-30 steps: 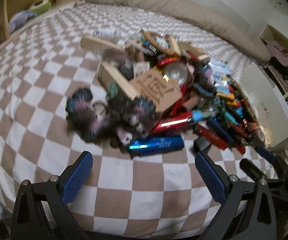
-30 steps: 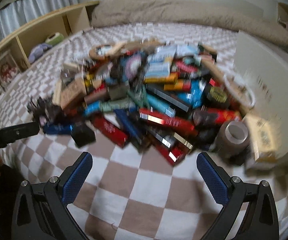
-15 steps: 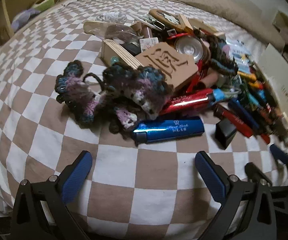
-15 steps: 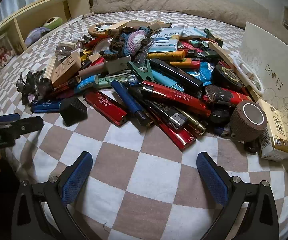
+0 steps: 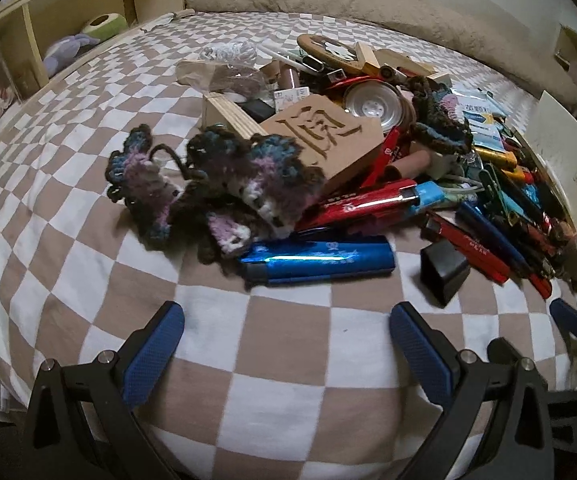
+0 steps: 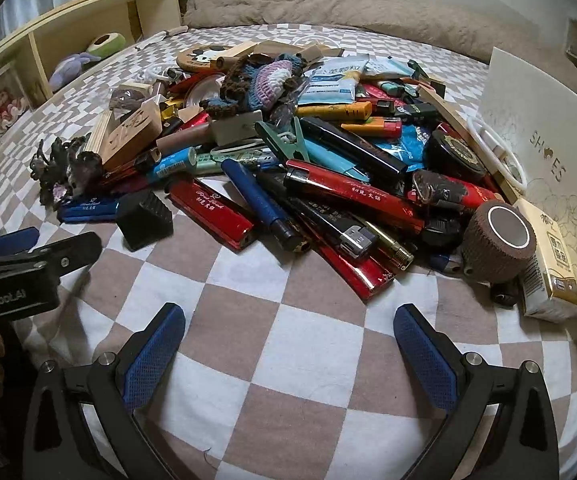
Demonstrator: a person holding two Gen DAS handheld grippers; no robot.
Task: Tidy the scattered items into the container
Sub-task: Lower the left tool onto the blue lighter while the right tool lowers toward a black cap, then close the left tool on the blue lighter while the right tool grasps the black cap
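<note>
I see the white box marked "SHOES" far right of my R gripper; item pile lies just ahead. Both grippers, L incl., spread wide, empty. L body reads "GenRobot.AI".

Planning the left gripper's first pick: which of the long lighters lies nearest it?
The shiny blue lighter, lying alone beside the crocheted piece; the red ones sit farther back.
</note>
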